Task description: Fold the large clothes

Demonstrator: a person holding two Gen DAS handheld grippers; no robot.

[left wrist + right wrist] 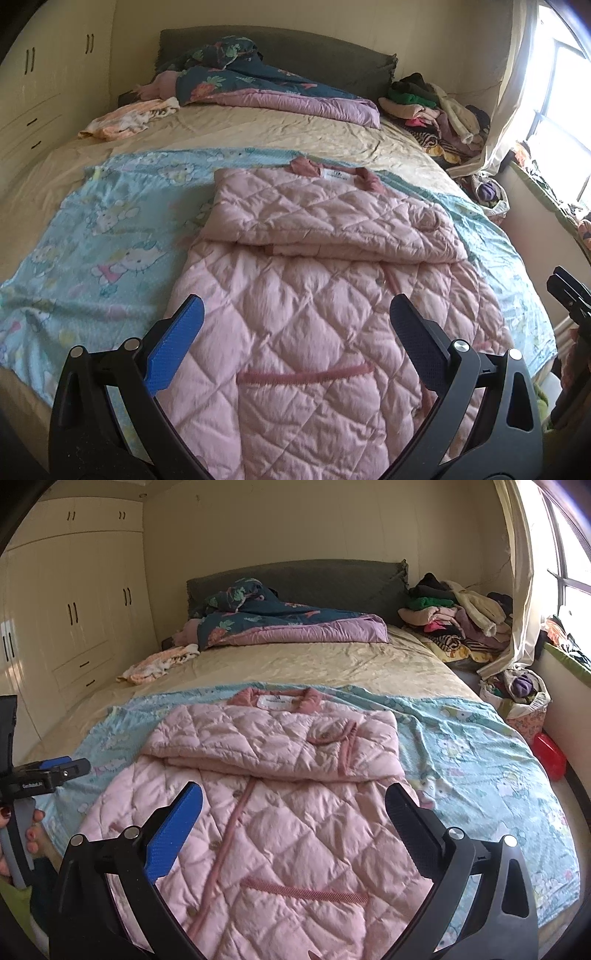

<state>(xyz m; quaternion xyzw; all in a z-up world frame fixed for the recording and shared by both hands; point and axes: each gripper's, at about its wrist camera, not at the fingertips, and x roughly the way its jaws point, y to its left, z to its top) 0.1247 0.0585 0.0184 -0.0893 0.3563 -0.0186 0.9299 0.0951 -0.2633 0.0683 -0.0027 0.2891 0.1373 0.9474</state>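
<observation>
Pink quilted jacket [314, 295] at frame centre, sleeves folded across its chest, on a blue cartoon sheet [110, 229].

Left gripper [295, 325] and right gripper [291, 808] both gape wide, holding nothing. Clothes pile [461, 624] upper right; a basket [524, 698] below it holds more clothes.

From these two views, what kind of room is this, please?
Most likely a home bedroom: a large bed with a padded headboard, built-in wardrobes along the wall, and a pile of clothes beside the window.

Quilted pink jacket [325, 314], matt cloth; cotton-like printed sheet [110, 236].
</observation>
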